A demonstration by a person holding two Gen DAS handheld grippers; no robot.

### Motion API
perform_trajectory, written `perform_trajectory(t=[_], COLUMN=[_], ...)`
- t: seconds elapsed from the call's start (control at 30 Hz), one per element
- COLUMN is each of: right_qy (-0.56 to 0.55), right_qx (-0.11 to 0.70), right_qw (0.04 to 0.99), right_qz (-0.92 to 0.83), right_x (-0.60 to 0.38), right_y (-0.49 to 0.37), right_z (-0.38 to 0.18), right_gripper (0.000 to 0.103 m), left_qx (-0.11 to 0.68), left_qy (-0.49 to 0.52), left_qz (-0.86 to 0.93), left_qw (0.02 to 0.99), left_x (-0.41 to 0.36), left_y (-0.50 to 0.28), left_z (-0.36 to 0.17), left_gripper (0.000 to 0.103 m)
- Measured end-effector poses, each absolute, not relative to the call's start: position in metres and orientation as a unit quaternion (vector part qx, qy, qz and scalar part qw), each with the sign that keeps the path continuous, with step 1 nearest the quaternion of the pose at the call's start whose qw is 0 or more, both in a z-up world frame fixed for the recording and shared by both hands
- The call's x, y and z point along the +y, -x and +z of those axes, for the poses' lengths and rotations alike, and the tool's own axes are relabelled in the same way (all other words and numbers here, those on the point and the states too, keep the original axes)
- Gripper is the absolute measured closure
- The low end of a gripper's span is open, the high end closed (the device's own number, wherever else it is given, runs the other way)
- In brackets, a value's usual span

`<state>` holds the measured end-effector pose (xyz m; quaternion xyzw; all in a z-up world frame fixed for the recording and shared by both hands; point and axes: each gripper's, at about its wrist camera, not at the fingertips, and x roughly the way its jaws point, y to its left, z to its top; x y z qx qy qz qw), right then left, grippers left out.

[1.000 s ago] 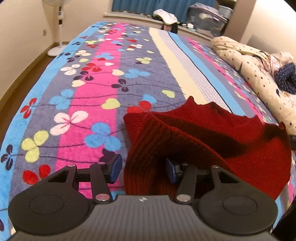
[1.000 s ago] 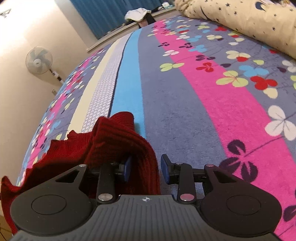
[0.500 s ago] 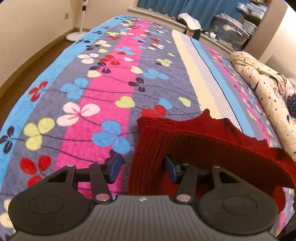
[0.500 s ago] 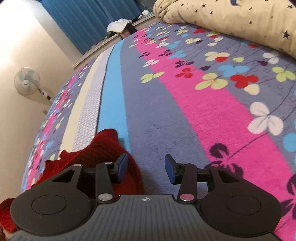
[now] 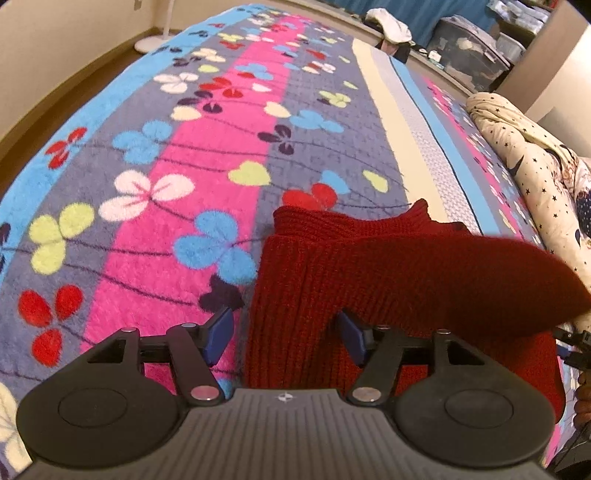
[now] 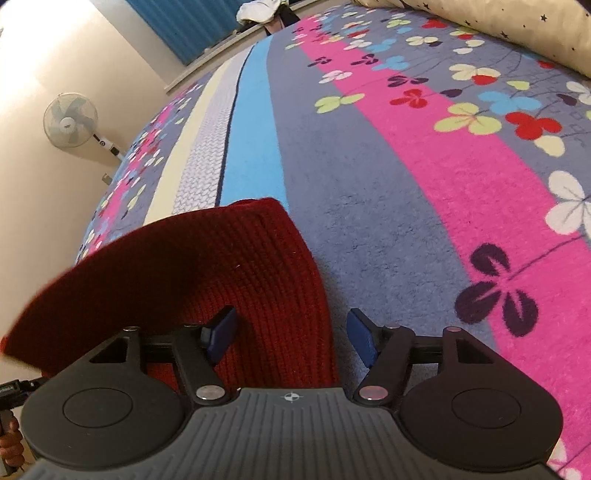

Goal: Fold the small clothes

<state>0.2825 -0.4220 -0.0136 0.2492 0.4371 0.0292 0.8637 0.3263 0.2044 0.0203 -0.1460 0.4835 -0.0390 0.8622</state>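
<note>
Well, the bed fills most of the room, spread with a fleecy blanket striped in pink, blue and grey and dotted with clover shapes. A cream quilt with dark stars is heaped along the blanket's far side, away from the wall with the fan. Beyond the end of the blanket there is a ledge with a white bundle of cloth under blue curtains, and a standing fan by the cream wall.

On the blanket lies a dark red ribbed sweater, folded over itself, one puffed-up layer blurred as if still settling. Its scalloped edge pokes out toward the cream stripe.

The left gripper has just been opening; its jaws stand wide, the sweater's side edge lying between them, one blue pad clear of the knit and the other close against it. The right gripper has likewise just opened wide over the sweater's opposite edge, not pinching it.
</note>
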Motion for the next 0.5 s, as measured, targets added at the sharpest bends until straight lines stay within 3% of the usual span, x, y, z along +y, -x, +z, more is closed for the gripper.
perform_trajectory(t=[0.03,0.1,0.17,0.23,0.27,0.3,0.5], right_qy=[-0.251,-0.247,-0.235,-0.215,-0.214,-0.208,-0.221], right_qx=[0.436,0.431,0.425,0.422,0.417,0.408,0.314], right_qw=[0.864,0.867,0.874,0.881,0.883,0.889,0.923], right_qz=[0.027,0.027,0.028,0.02,0.018,0.016,0.029], right_x=[-0.422,-0.42,-0.417,-0.414,-0.413,-0.413,-0.414], right_y=[-0.283,-0.282,-0.282,-0.281,-0.28,-0.28,-0.269], right_z=[-0.014,-0.012,-0.009,-0.006,-0.004,0.0,0.037], right_gripper=[0.037,0.051,0.093,0.092,0.092,0.092,0.093], left_qx=[0.485,0.486,0.486,0.482,0.481,0.477,0.381], left_qy=[0.151,0.16,0.161,0.158,0.159,0.157,0.111], left_qz=[-0.039,-0.04,-0.044,-0.053,-0.063,-0.071,-0.069], left_qw=[0.861,0.859,0.858,0.86,0.86,0.862,0.915], left_x=[0.205,0.206,0.205,0.203,0.202,0.2,0.198], left_y=[-0.327,-0.328,-0.328,-0.328,-0.328,-0.327,-0.311], left_z=[0.019,0.017,0.017,0.017,0.018,0.02,0.062], left_gripper=[0.035,0.035,0.036,0.053,0.077,0.087,0.09])
